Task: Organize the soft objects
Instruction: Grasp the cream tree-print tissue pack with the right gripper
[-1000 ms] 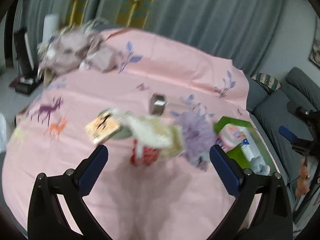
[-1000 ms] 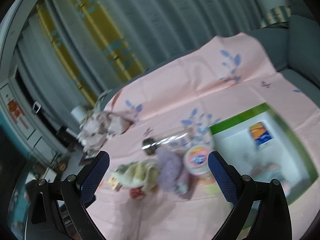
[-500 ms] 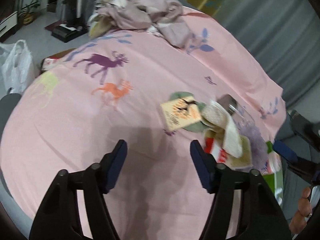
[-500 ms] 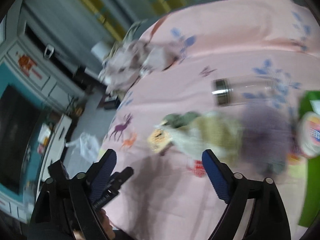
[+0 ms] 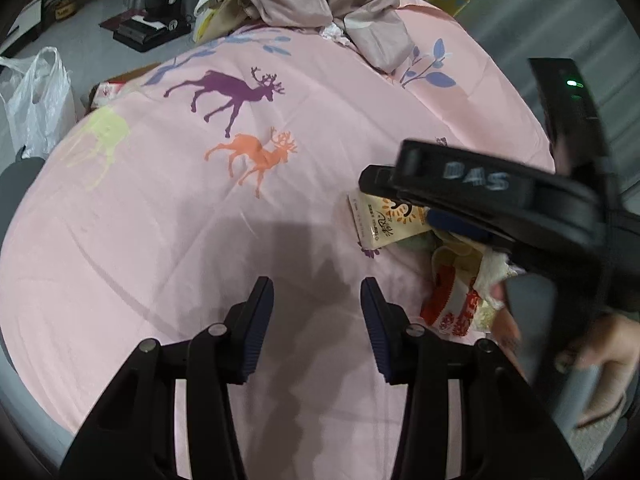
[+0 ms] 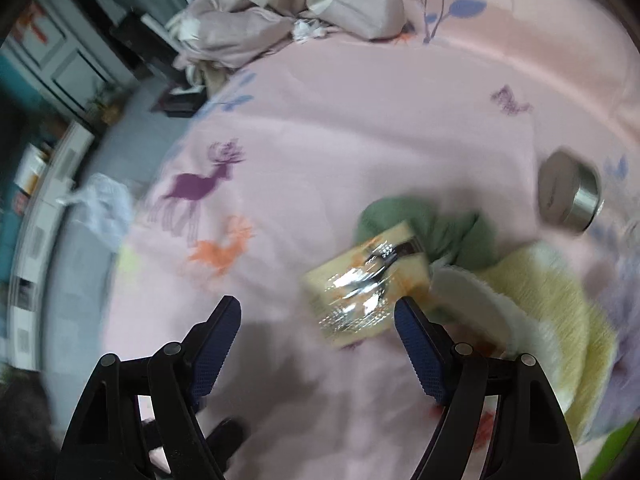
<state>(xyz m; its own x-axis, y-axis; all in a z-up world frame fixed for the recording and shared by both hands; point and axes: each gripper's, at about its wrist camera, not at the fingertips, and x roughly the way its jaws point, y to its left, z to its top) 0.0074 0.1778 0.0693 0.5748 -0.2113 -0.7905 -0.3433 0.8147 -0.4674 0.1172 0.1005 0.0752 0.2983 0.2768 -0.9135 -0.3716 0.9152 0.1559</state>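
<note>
Soft objects, clustered on the pink bedsheet (image 5: 168, 240): a green cloth (image 6: 452, 236), a pale yellow towel (image 6: 560, 312) with a white fleecy edge, and a lilac plush item (image 6: 624, 300) at the far right edge of the right wrist view, blurred. A glossy yellow tissue packet (image 6: 360, 292) is laid over the near edge of the green cloth, touching the towel's white edge. In the left wrist view the same packet (image 5: 384, 220) is seen at the right, with a red and white packet (image 5: 452, 304) just nearer.

Right gripper (image 6: 318, 320): held above the sheet, the tissue packet lying between the fingertips but not pressed by the pads; the jaws have just been closing and are still spread wide. From the left wrist view its black body (image 5: 500, 204) is seen over the cluster, gripped by a hand (image 5: 592, 344).

Left gripper (image 5: 316, 308): set over bare sheet to the left of the cluster; jaws just closing, partly drawn in, nothing between them.

Further items: a metal-capped jar (image 6: 568, 196) on its side beyond the cloth; a crumpled mauve bedcover (image 5: 320, 4) at the far edge; a white plastic bag (image 5: 36, 100) on the floor at left.
</note>
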